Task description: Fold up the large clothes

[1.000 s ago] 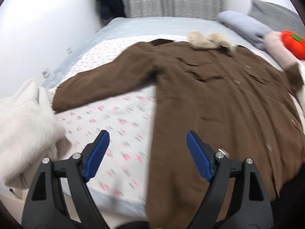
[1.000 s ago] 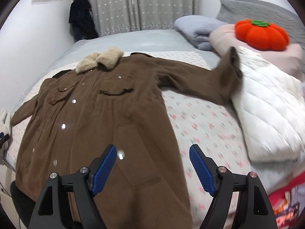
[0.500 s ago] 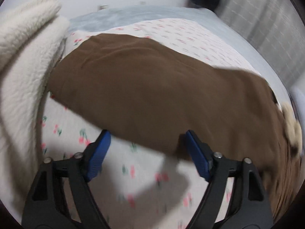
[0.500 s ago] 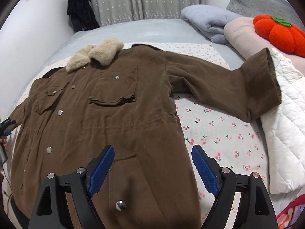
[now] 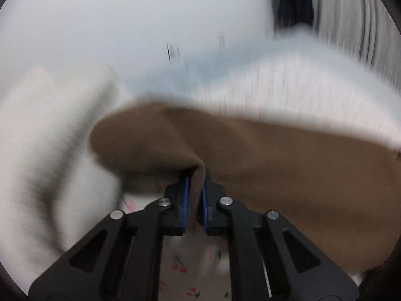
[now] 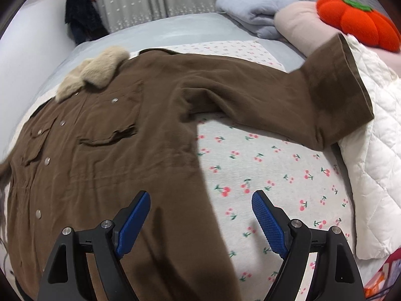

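Observation:
A large brown coat (image 6: 112, 150) with a beige fur collar (image 6: 92, 75) lies spread face up on the cherry-print sheet (image 6: 275, 170). In the blurred left wrist view, my left gripper (image 5: 194, 175) is closing, and its blue pads (image 5: 185, 195) pinch a fold of the coat's brown sleeve (image 5: 275, 170) near the cuff. My right gripper (image 6: 200, 198) hangs open above the coat's side edge, nothing between its fingers. The coat's other sleeve (image 6: 313, 100) stretches to the right, its cuff resting on a white quilted jacket.
A white quilted jacket (image 6: 376, 150) lies along the bed's right side. Behind it are an orange pumpkin cushion (image 6: 358, 22), a pink pillow (image 6: 300, 22) and a folded grey blanket (image 6: 250, 12). A fluffy white garment (image 5: 37, 150) lies left of the held sleeve. Dark clothing (image 6: 80, 20) hangs by the curtain.
My left gripper swung left and down to the sleeve and closed on a fold of it. My right gripper moved down and right, toward the coat's side edge, staying open.

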Demonstrator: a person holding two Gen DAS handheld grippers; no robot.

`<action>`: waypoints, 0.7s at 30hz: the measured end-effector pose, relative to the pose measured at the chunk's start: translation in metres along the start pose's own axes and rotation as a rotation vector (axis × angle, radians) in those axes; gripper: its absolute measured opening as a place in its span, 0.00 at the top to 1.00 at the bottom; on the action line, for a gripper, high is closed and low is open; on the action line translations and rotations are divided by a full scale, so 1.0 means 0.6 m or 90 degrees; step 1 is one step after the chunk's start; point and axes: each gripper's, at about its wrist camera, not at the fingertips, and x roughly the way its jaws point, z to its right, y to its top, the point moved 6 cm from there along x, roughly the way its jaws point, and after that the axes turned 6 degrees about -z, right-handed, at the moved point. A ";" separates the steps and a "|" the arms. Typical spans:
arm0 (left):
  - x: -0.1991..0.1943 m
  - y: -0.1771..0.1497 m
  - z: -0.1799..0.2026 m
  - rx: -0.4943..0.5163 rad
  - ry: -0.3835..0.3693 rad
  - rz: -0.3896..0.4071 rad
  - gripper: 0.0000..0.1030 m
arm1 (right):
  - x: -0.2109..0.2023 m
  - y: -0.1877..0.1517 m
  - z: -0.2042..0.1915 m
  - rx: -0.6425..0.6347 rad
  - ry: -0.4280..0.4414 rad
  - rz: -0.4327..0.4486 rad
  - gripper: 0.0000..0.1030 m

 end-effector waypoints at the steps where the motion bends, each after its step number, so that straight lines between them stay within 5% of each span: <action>1: 0.002 -0.007 0.002 0.001 0.005 -0.005 0.84 | 0.001 0.002 0.007 0.009 0.000 0.000 0.18; 2: -0.008 -0.011 0.003 -0.003 0.004 0.010 0.80 | 0.002 0.005 0.020 0.020 -0.001 0.002 0.18; 4: -0.039 -0.020 0.007 -0.008 -0.046 0.034 0.42 | -0.002 0.011 0.039 0.033 -0.006 0.010 0.17; 6: -0.068 -0.029 0.012 -0.005 -0.085 0.042 0.30 | -0.013 0.022 0.069 0.048 -0.030 0.031 0.17; 14: -0.185 -0.070 0.103 0.115 -0.190 0.079 0.21 | -0.094 0.096 0.204 0.138 -0.135 0.162 0.12; 18: -0.220 -0.101 0.165 0.169 -0.244 0.081 0.21 | -0.085 0.143 0.246 0.153 -0.141 0.170 0.12; 20: -0.235 -0.121 0.194 0.193 -0.268 0.070 0.21 | -0.067 0.163 0.257 0.159 -0.143 0.165 0.16; 21: -0.238 -0.130 0.214 0.206 -0.282 0.062 0.21 | -0.059 0.170 0.260 0.159 -0.167 0.156 0.28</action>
